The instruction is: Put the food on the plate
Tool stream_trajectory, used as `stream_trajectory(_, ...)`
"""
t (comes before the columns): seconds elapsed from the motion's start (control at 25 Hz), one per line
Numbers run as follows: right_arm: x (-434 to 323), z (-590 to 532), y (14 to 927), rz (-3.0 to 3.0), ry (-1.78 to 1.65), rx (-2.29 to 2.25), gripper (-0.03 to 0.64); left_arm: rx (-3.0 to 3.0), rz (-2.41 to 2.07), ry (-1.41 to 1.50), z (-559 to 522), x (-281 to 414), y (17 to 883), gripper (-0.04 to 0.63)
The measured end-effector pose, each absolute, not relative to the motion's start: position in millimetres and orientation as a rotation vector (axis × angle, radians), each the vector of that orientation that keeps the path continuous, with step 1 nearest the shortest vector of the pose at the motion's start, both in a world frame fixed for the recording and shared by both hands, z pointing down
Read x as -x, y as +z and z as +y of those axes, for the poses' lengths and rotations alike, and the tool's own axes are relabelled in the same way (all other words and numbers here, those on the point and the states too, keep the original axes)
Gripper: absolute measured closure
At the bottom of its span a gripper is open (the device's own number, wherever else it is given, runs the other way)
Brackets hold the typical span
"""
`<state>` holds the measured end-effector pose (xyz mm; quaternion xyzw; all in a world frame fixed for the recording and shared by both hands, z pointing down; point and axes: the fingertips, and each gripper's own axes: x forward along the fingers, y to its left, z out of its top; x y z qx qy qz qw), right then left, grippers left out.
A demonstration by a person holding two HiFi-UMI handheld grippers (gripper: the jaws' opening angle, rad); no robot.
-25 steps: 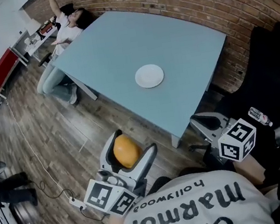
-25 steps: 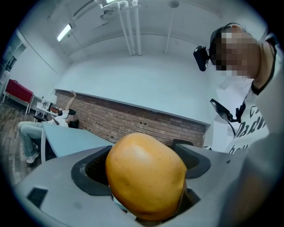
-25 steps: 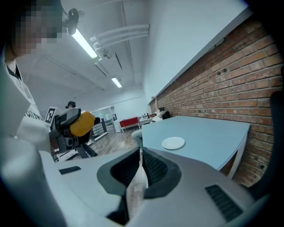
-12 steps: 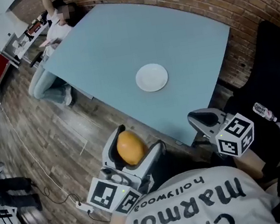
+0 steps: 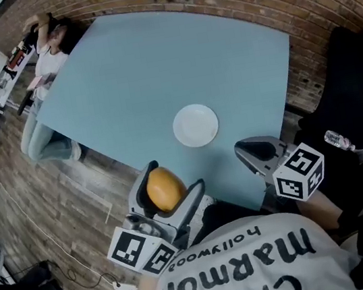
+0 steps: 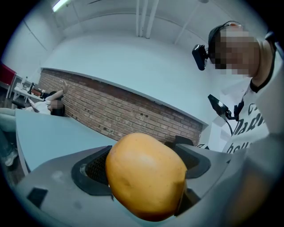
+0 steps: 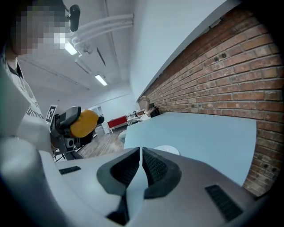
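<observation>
L tool [image 5: 171, 180] tight on 1 orange food item [image 6: 145, 175], R tool [image 7: 141, 156] closed & empty; 1 plate [image 5: 195, 125] on table [image 5: 155, 63].

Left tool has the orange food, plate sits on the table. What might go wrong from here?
The round food bulges past the pads of the left tool while apparently over the floor, not the table: a slip drops it there. The plate is small and shallow, so the food may roll off if released high. The shut right tool sits near the path.
</observation>
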<state>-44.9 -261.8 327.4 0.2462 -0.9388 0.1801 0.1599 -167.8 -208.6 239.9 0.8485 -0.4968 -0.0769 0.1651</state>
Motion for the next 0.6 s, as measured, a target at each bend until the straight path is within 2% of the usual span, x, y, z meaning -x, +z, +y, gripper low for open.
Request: stream_trajectory(0.6,71,-324,343,-2.610,0.604,-0.926,0.595,-2.479,-1.201,-0.143,-295,202,263,0.150)
